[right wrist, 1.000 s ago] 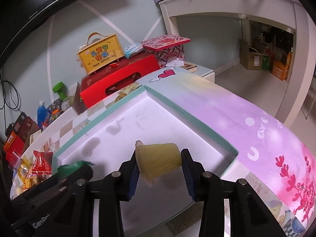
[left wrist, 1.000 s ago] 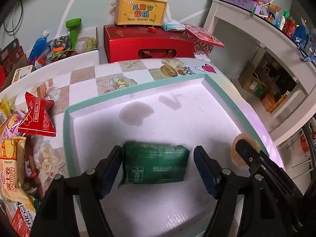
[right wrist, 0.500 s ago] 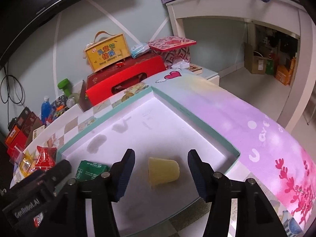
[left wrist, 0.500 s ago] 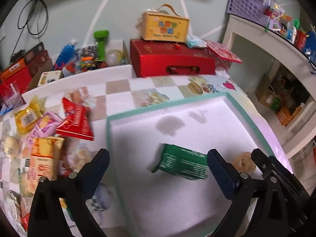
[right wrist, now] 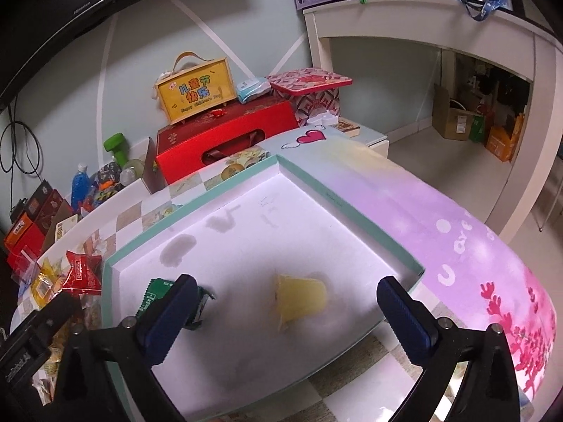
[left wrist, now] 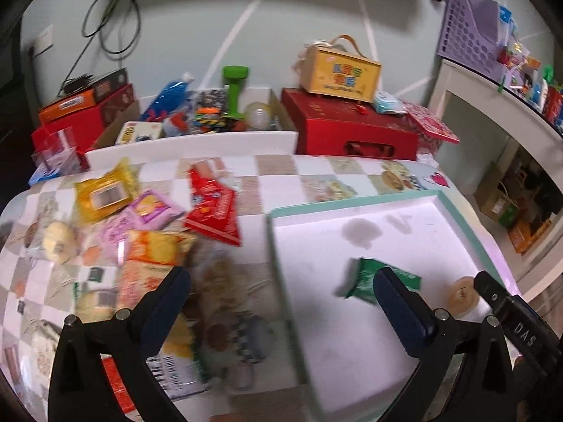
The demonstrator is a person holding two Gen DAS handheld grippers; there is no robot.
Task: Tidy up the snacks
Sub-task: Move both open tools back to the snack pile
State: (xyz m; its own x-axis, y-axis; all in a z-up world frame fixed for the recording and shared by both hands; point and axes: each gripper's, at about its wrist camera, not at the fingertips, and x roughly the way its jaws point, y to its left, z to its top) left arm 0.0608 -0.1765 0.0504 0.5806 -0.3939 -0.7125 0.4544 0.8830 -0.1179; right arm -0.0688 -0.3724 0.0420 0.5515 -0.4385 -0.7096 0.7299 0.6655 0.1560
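- Left wrist view: the left gripper [left wrist: 281, 302] hangs over the near-left edge of the white tray [left wrist: 454, 211], its jaws having just swung apart to their widest and gripping nothing. Its left finger sits above the heap of loose snacks [left wrist: 151, 239] on the checked tablecloth [left wrist: 281, 190]; its right finger crosses in front of the green packet [left wrist: 383, 277], which lies flat on the tray floor, free of both pads. A yellow jelly cup [left wrist: 461, 297] rests on the tray to the packet's right, just beside the black body of the right gripper [left wrist: 517, 323]. A red snack bag [left wrist: 214, 211] lies on the cloth between the heap and the tray. Behind stand a red gift box [left wrist: 352, 133] and a yellow carry case [left wrist: 339, 68] on top of it.
- Right wrist view: the right gripper [right wrist: 283, 307] has likewise just opened wide, and the jelly cup [right wrist: 301, 299] lies tipped on its side on the tray [right wrist: 352, 211] between the spread fingers, touching neither. The green packet [right wrist: 155, 293] lies to the left, partly hidden behind the left finger. The left gripper [right wrist: 35, 337] shows at the lower left edge, over the snack heap.
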